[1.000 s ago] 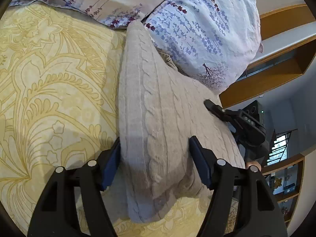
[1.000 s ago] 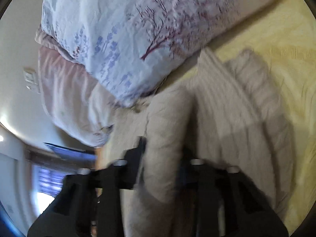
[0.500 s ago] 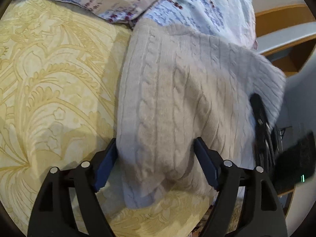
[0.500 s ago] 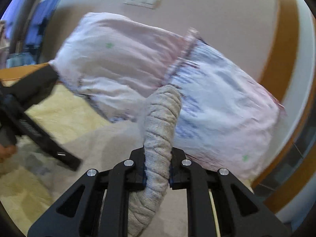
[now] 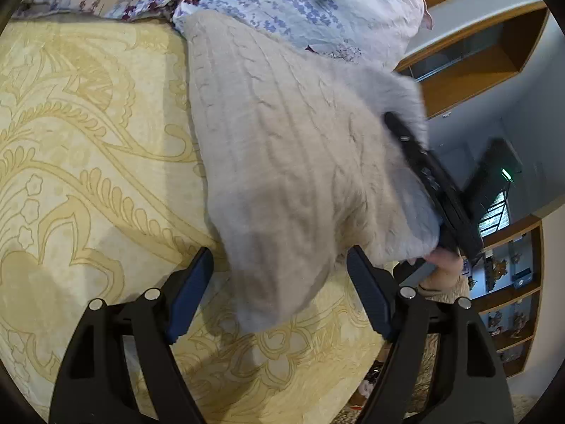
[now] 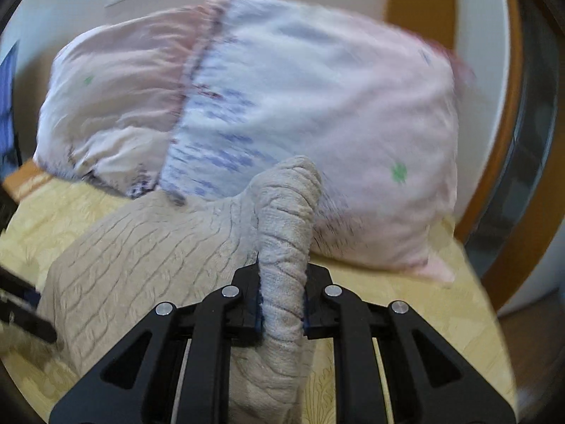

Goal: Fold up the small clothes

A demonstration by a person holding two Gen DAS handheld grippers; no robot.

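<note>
- Yellow patterned bedspread [image 5: 88,148] fills my left side; nothing on that stretch but the print.
- My left gripper [image 5: 279,296] hangs low over the near end of the beige cable-knit sweater [image 5: 282,162]. Jaws wide apart, one pad on either side of the hem, neither biting the cloth.
- The sweater lies on the bedspread, far end butting the floral pillows [image 5: 300,3]. Its right side is raised off the bed.
- My right gripper [image 6: 282,304] is clamped on a bunched roll of that right edge and holds it up; in the right wrist view the knit stands upright between the pads.
- Step, as I judge it: a fold in progress, right edge being carried over toward the left.
- Next move calls for laying the held edge flat across the body, edges lined up, before letting go. The left could pin the hem meanwhile.
- Containers: no basket or box visible. Wooden shelves [image 5: 508,304] at far right carry small items, too small to identify.
</note>
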